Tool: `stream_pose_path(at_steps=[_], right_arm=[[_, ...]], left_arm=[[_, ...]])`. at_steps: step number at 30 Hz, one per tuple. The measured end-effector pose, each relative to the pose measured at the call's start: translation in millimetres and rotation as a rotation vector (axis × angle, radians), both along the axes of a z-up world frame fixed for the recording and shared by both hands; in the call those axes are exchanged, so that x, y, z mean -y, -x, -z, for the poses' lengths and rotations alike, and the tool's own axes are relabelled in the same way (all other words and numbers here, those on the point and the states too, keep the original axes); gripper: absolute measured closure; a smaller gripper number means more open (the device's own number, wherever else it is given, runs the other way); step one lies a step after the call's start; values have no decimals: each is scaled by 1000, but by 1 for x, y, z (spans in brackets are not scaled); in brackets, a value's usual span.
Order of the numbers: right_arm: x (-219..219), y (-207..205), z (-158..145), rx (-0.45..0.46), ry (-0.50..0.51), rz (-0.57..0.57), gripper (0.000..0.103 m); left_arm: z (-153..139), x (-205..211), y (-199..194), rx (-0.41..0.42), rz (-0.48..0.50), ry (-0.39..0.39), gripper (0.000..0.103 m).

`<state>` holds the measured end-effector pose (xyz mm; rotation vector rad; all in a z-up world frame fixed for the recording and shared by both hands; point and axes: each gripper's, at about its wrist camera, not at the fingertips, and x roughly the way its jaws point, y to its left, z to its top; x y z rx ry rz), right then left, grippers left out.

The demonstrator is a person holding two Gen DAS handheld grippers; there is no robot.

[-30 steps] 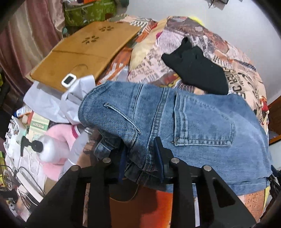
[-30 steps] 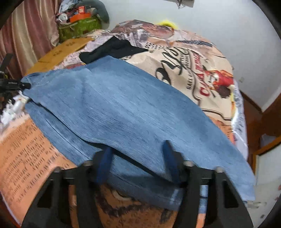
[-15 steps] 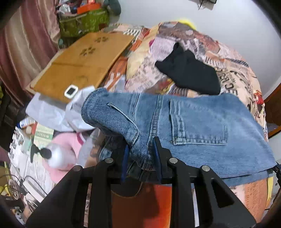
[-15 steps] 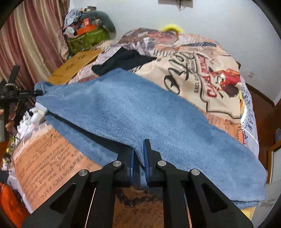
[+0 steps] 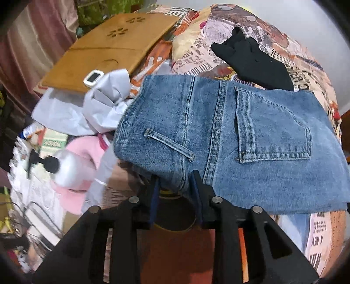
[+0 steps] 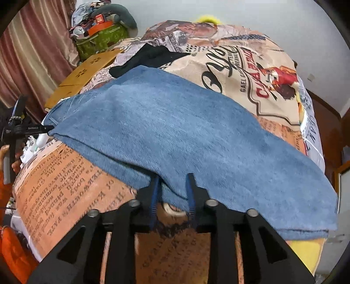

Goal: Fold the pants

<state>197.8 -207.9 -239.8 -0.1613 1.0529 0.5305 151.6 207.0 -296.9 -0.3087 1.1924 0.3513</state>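
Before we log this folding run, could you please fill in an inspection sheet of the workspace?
Surface: bed with a newspaper-print bedspread, rumpled.
Job's things: blue jeans, folded, back pocket up, lying on the bedspread.
Clutter: black garment beyond the jeans; wooden board, white gadget, grey bag and pump bottle off to one side.
Grippers: left gripper and right gripper both open, jaws just opened, an edge of the jeans between each pair.
Cables: thin wires among the side clutter, blurred.
Surroundings: pink curtain, white wall, green bag.
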Motion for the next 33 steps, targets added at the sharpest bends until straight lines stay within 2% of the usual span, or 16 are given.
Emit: stream_pose_path(at_steps=[3,4,6,11,15,19,22,28,31,33], right_arm=[[14,4,-1,24,0,47,45],[21,5,1,32,2,84,42],[34,5,5,24,4,138,41],[75,5,5,16,-24,275,41],[118,6,-1,33,-58,413,41],[162,10,-4,34,-87,554,41],[192,12,-2,37,-89,648,41],[240,13,13,19,-56,782,41],[261,14,24,6,-77,840,41],[272,15,29,3,-103,872,41]], left_arm=[[-14,6,-2,2,35,-83,49],[-20,8,-2,13,39,-119,41],[-36,14,-3,51,45,-162,39],[-64,29,-18,130,77,-159,24],[-80,56,-44,169,153,-162,22],[-82,95,-74,171,258,-134,22],[-75,125,-95,154,336,-111,22],[-51,176,-118,88,454,-124,22],[-36,195,-121,36,493,-140,22],[-35,200,-118,52,486,-175,20]])
